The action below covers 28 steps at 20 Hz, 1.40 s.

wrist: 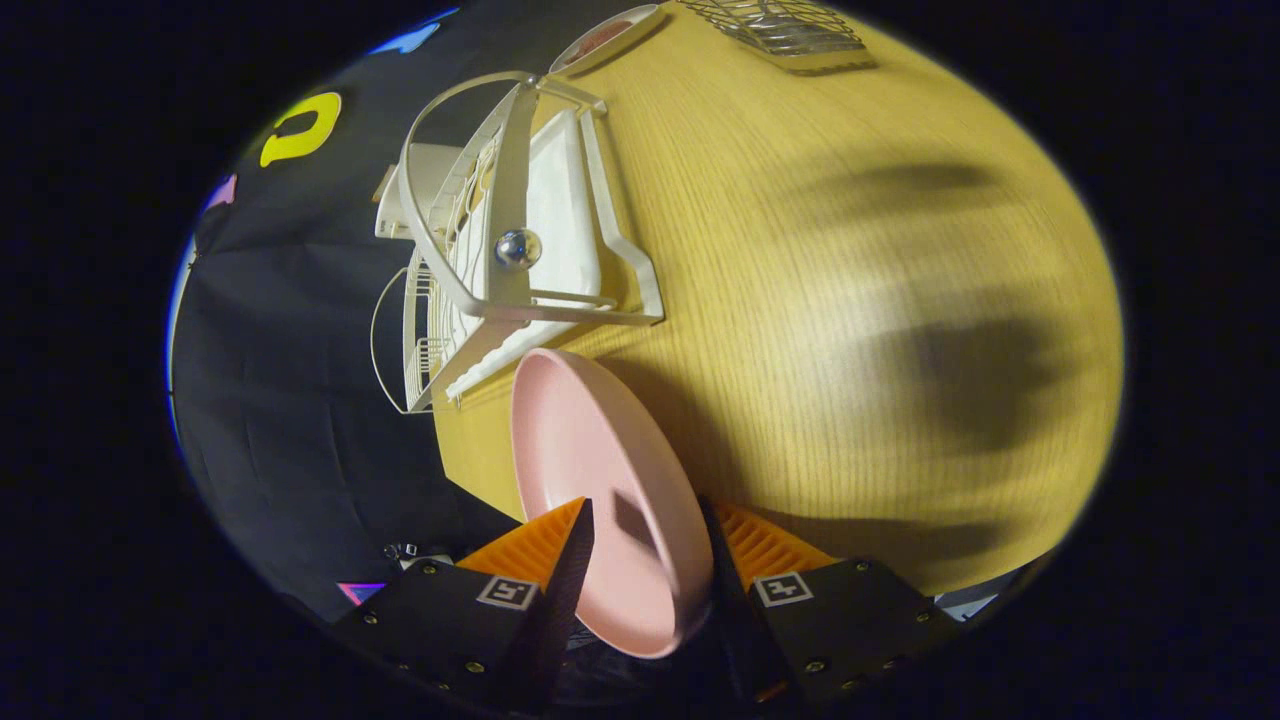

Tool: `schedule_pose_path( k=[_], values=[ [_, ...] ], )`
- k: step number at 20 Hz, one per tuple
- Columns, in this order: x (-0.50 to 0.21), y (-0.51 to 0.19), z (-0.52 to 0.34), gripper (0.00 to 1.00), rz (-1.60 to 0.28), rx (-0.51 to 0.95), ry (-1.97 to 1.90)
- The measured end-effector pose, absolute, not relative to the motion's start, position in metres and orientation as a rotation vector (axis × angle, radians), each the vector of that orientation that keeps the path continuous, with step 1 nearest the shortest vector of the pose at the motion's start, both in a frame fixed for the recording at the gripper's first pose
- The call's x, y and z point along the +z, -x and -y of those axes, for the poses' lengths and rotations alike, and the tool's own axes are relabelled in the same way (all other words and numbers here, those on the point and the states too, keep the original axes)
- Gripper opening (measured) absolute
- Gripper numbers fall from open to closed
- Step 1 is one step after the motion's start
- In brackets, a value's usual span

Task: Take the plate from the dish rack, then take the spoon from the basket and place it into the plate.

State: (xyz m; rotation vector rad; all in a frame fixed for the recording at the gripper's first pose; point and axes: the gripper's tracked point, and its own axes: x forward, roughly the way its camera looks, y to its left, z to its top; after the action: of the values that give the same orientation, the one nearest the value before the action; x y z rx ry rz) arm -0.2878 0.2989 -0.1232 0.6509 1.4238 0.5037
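A pink plate (590, 470) stands on edge between my two fingers, and my gripper (645, 525) is shut on its rim. The plate is held up above the wooden table (850, 300), tilted with the whole view. Just beyond the plate stands the white dish rack (520, 250), with a shiny round knob on its frame. Far beyond the fingers, at the table's far end, sits a wire basket (790, 28); what lies in it is too small to tell.
A small dish with a reddish centre (605, 38) lies on the table between the rack and the wire basket. The table's edge runs along the rack, with the black booth wall past it. Soft shadows fall across the bare wood.
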Motion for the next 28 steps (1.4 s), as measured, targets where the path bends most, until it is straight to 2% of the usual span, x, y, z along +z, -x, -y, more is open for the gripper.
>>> schedule_pose_path(
  k=[10,20,28],
  values=[
    [-0.11,0.266,-0.232,0.64,-1.325,0.409,-0.592],
    [-0.025,0.167,-0.177,0.64,-0.936,0.212,-0.63],
    [0.006,0.108,-0.119,0.64,-0.647,-0.031,-0.616]
  ],
)
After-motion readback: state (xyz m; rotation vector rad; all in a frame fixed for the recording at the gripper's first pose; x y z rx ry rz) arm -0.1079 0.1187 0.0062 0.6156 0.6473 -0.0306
